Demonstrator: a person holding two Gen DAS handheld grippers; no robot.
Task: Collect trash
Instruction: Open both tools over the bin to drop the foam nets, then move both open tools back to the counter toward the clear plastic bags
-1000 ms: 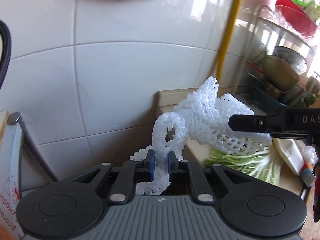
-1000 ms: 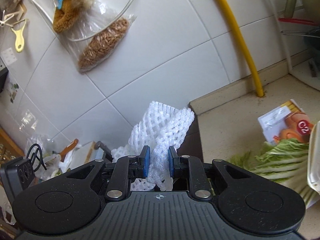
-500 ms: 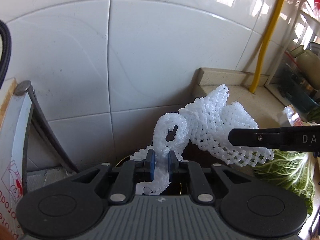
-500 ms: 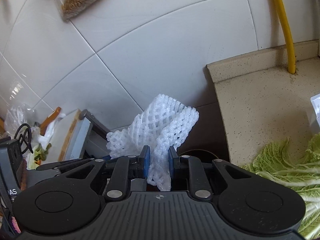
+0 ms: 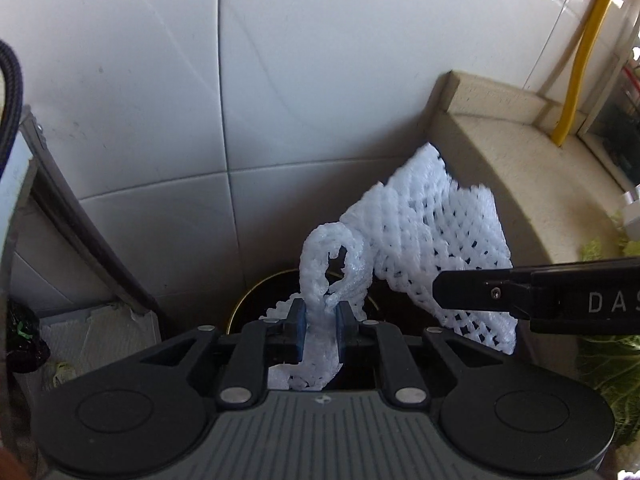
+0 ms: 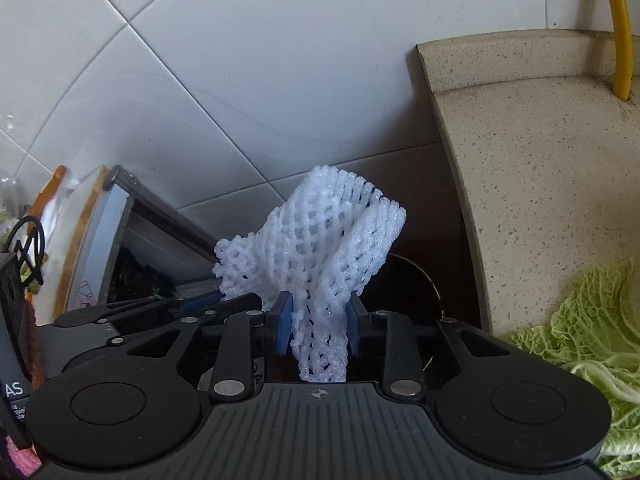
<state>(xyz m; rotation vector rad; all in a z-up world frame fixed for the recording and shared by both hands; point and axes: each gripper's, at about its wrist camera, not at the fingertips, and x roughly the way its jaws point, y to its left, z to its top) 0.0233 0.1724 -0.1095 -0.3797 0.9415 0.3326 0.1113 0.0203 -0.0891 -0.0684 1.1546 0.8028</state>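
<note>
White foam netting [image 5: 432, 232] hangs between both grippers, over a dark round bin with a gold rim [image 5: 244, 304] in the gap beside the counter. My left gripper [image 5: 320, 314] is shut on a twisted strand of the netting. In the right wrist view the wide mesh part of the netting [image 6: 332, 248] stands between the pads of my right gripper [image 6: 318, 314]. Those jaws are opening, and the mesh sits loosely between them with a thin gap at the left pad. One right finger [image 5: 464, 292] shows as a black bar in the left wrist view. The bin's inside is hidden.
A speckled stone counter [image 6: 540, 180] ends just right of the bin, with cabbage leaves [image 6: 580, 320] on it and a yellow pipe [image 6: 620, 40] at its back. White wall tiles stand behind. A metal-framed board [image 6: 116, 240] leans at the left.
Both grippers have sunk and tipped down toward the gap by the counter, bringing the bin's rim into view. The right jaws have spread apart around the netting; the left grip is unchanged.
</note>
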